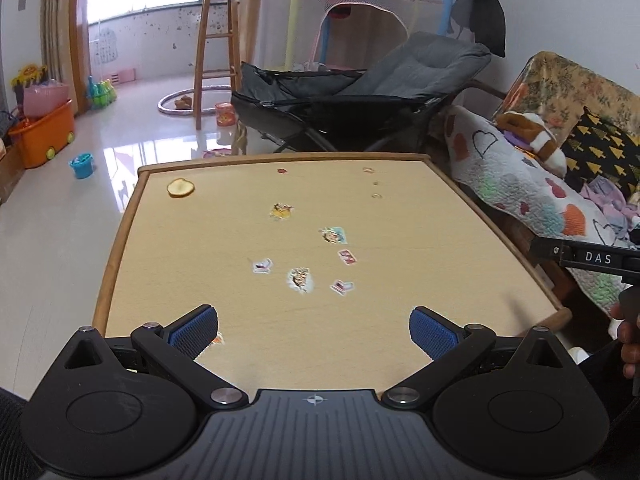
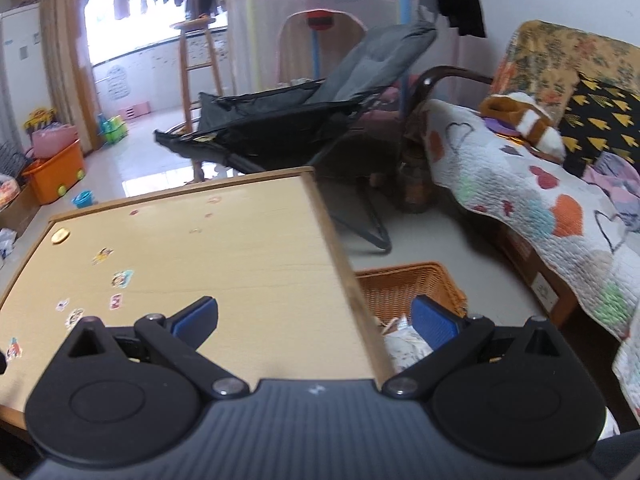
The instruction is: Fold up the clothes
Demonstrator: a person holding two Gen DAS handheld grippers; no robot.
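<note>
Here both grippers' fingers (image 1: 196, 330) (image 2: 434, 326) gape empty; the basket's (image 2: 400, 288) clothes (image 2: 400, 344) are half-hidden.

Orange basket (image 2: 404, 284) (heart-print quilt (image 2: 520, 200))

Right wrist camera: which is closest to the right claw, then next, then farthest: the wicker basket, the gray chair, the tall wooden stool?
From the right claw:
1. Wicker basket, on the floor right beside the table.
2. Gray chair, past the table's far edge.
3. Wooden stool, far back by the window.

Left gripper (image 1: 313, 334), right gripper (image 2: 314, 326) agape.
</note>
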